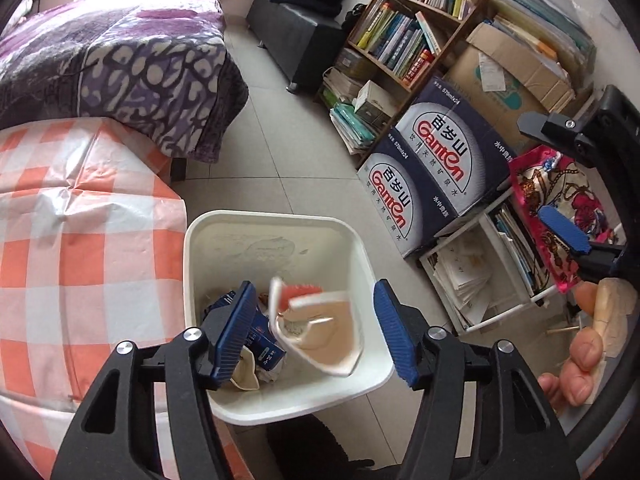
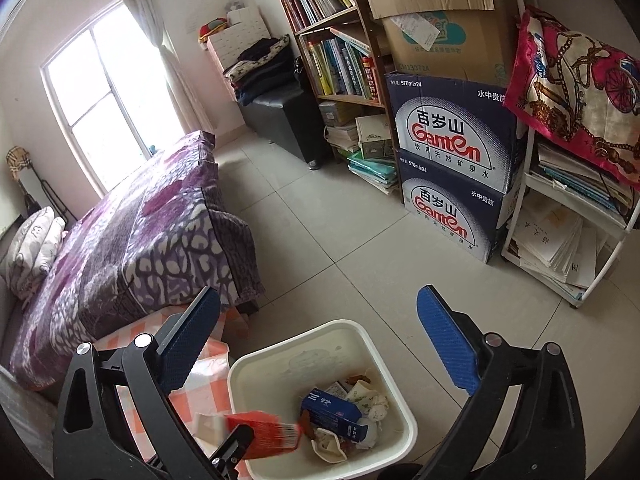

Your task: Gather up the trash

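Note:
A white square trash bin point(image 1: 276, 224) point(image 2: 352, 332) stands on the tiled floor beside the checked table. Inside lie a blue carton point(image 1: 266, 342) point(image 2: 334, 414), crumpled paper and wrappers. A red-and-white carton point(image 1: 320, 332) point(image 2: 268, 432), blurred, is in the air over the bin, free of both grippers. My left gripper point(image 1: 316, 332) is open right above the bin, jaws wide apart. My right gripper point(image 2: 320, 344) is open and empty, higher up and to the right of the bin; it shows at the right edge of the left wrist view point(image 1: 560, 236).
An orange-and-white checked tablecloth point(image 1: 80, 240) covers the table left of the bin. A bed with a purple blanket point(image 2: 132, 232) lies behind. Stacked Ganten water boxes point(image 2: 452, 176), a bookshelf point(image 2: 332, 48) and a white rack of papers point(image 2: 568, 248) line the right wall.

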The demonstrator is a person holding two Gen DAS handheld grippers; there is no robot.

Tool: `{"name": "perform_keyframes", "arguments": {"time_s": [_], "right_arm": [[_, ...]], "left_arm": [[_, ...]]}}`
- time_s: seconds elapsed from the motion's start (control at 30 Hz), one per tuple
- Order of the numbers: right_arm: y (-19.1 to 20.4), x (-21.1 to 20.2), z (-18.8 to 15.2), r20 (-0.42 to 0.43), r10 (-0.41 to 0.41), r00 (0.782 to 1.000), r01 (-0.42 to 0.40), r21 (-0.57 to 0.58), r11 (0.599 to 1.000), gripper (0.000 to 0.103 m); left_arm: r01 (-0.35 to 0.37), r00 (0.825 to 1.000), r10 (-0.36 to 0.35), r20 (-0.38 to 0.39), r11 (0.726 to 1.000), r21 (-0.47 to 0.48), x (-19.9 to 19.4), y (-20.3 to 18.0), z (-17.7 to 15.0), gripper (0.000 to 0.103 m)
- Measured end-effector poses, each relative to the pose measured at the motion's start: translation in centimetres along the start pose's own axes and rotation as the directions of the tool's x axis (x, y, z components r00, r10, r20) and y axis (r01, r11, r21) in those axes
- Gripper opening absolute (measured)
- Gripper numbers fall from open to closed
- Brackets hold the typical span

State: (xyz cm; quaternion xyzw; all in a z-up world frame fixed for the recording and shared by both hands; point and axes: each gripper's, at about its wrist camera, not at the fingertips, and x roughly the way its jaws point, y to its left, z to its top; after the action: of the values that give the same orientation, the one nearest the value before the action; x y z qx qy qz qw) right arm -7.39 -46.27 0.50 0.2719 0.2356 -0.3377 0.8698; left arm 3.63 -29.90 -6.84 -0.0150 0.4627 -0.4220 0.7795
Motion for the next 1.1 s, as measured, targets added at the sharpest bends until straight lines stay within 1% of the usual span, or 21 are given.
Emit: {"name": "perform_keyframes", "arguments": {"time_s": [0.07, 0.1, 0.13, 0.17, 0.23, 0.27, 0.37, 0.4, 0.43, 0.5, 0.53, 0.57, 0.6, 0.63, 0.7, 0.77, 0.8, 0.9, 0.97, 1.1], "right_arm": [[0.1, -0.3, -0.3, 0.0, 0.03, 1.0, -0.03, 0.01, 1.0, 0.095], [0.2, -0.4, -0.4, 0.001, 0.039, 0.999, -0.039, 0.015, 0.999, 0.095], [0.4, -0.6, -0.6, 0.003, 0.048, 0.999, -0.048, 0.015, 0.999, 0.095], [0.9, -0.8, -0.9, 0.006, 0.056, 0.998, -0.056, 0.005, 0.998, 0.096], [1.8, -1.2, -1.4, 0.018, 0.062, 0.998, -0.062, -0.016, 0.998, 0.096], [2.4, -1.5, -1.7, 0.03, 0.069, 0.997, -0.068, -0.03, 0.997, 0.096], [4.2, -2.5, -2.9, 0.064, 0.079, 0.995, -0.075, -0.065, 0.995, 0.096], [4.8, -2.8, -3.3, 0.07, 0.083, 0.994, -0.078, -0.078, 0.994, 0.096], [5.4, -3.1, -3.8, 0.075, 0.087, 0.993, -0.079, -0.094, 0.992, 0.096], [6.7, -3.7, -4.9, 0.083, 0.098, 0.992, -0.087, -0.132, 0.987, 0.096], [7.3, -3.9, -5.4, 0.084, 0.104, 0.991, -0.091, -0.148, 0.985, 0.096], [7.9, -4.2, -5.9, 0.081, 0.113, 0.99, -0.099, -0.165, 0.981, 0.096], [8.6, -4.4, -6.6, 0.077, 0.125, 0.989, -0.109, -0.184, 0.977, 0.096], [9.1, -4.6, -7.2, 0.071, 0.133, 0.988, -0.117, -0.203, 0.972, 0.096], [10.7, -4.7, -8.7, 0.037, 0.136, 0.99, -0.122, -0.263, 0.957, 0.096], [12.3, -4.8, -10.3, 0.013, 0.153, 0.988, -0.141, -0.325, 0.935, 0.096], [13.0, -4.9, -11.0, 0.008, 0.157, 0.988, -0.145, -0.346, 0.927, 0.096], [15.0, -5.4, -13.0, -0.002, 0.185, 0.983, -0.17, -0.408, 0.897, 0.096], [16.1, -5.8, -14.1, -0.013, 0.199, 0.98, -0.185, -0.437, 0.88, 0.096], [17.7, -6.5, -15.7, -0.017, 0.231, 0.973, -0.211, -0.472, 0.856, 0.096]], "left_arm": [[-0.045, 0.998, 0.045, 0.033, 0.999, -0.002, -1.3, 0.3, -0.2, 0.07], [-0.083, 0.995, 0.083, 0.055, 0.997, -0.001, -2.2, 0.5, -0.4, 0.072], [-0.126, 0.989, 0.126, 0.081, 0.992, 0.0, -3.2, 0.7, -0.7, 0.077], [-0.162, 0.981, 0.161, 0.105, 0.987, -0.001, -4.1, 0.9, -1.0, 0.082], [-0.232, 0.961, 0.231, 0.151, 0.973, -0.009, -6.2, 1.4, -1.6, 0.088], [-0.278, 0.945, 0.276, 0.175, 0.961, -0.018, -7.4, 1.7, -1.9, 0.091], [-0.401, 0.879, 0.399, 0.259, 0.915, -0.049, -10.8, 2.5, -2.9, 0.094], [-0.437, 0.853, 0.435, 0.288, 0.898, -0.062, -12.0, 2.9, -3.2, 0.094], [-0.478, 0.82, 0.477, 0.317, 0.875, -0.079, -13.2, 3.1, -3.5, 0.096], [-0.554, 0.739, 0.552, 0.386, 0.824, -0.119, -15.5, 3.6, -4.4, 0.096], [-0.58, 0.695, 0.578, 0.428, 0.802, -0.141, -16.6, 3.9, -5.0, 0.096], [-0.598, 0.66, 0.595, 0.459, 0.786, -0.16, -17.5, 4.3, -5.3, 0.096], [-0.615, 0.633, 0.615, 0.47, 0.768, -0.176, -18.3, 4.8, -5.6, 0.096], [-0.628, 0.619, 0.634, 0.463, 0.754, -0.192, -18.9, 5.3, -5.8, 0.096], [-0.633, 0.608, 0.661, 0.441, 0.738, -0.234, -19.9, 6.7, -6.1, 0.096], [-0.634, 0.602, 0.677, 0.423, 0.728, -0.262, -20.7, 8.0, -6.4, 0.096], [-0.64, 0.596, 0.688, 0.414, 0.718, -0.272, -21.1, 8.5, -6.6, 0.096], [-0.663, 0.566, 0.723, 0.395, 0.685, -0.303, -22.3, 9.6, -7.5, 0.096], [-0.666, 0.561, 0.735, 0.381, 0.674, -0.32, -22.9, 10.3, -7.8, 0.096], [-0.673, 0.541, 0.764, 0.35, 0.644, -0.364, -24.0, 11.6, -8.5, 0.096]]}}
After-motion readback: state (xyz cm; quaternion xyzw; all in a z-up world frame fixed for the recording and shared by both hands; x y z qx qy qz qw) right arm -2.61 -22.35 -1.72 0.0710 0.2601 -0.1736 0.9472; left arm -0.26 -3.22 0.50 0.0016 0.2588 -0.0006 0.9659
